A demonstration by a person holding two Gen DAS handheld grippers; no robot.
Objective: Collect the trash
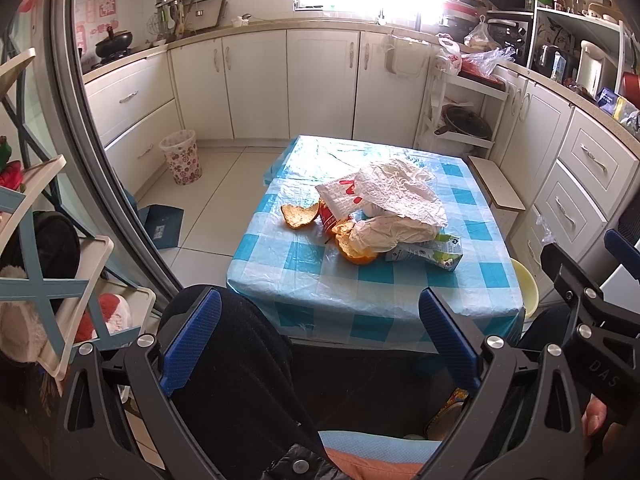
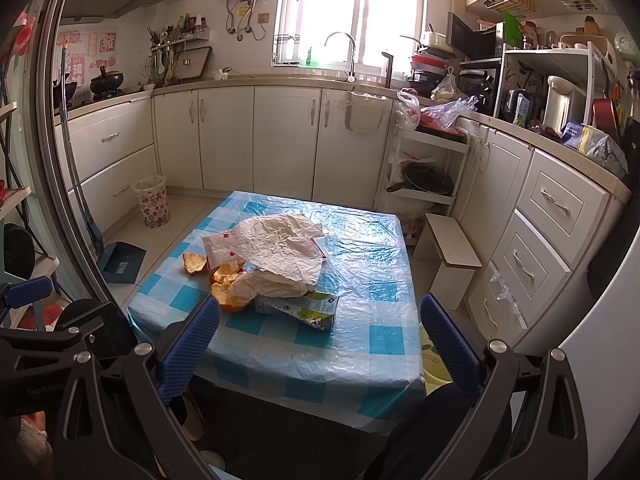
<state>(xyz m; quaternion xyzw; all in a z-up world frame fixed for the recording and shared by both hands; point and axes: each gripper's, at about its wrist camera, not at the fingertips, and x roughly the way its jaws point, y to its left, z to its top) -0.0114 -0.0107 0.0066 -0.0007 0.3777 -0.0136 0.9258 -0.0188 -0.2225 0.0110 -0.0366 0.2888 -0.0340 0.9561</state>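
Start of trash collection. Left gripper (image 1: 320, 336) and right gripper (image 2: 320, 340) held back near the lap, tongs apart and empty. Trash heaped mid-table (image 2: 360, 360): crumpled paper (image 2: 280, 248), orange peel (image 2: 226, 294), flattened carton (image 2: 304, 308). Waste basket (image 2: 152, 200) on floor, well apart, presumably the destination.

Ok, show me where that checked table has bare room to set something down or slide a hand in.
Bare cloth runs along the near edge of the table, in front of the flattened carton, and down the right side beside the stool. The far strip behind the crumpled paper bag is free too. The centre-left is crowded: orange peels, bag and carton overlap. Both grippers are open, short of the table.
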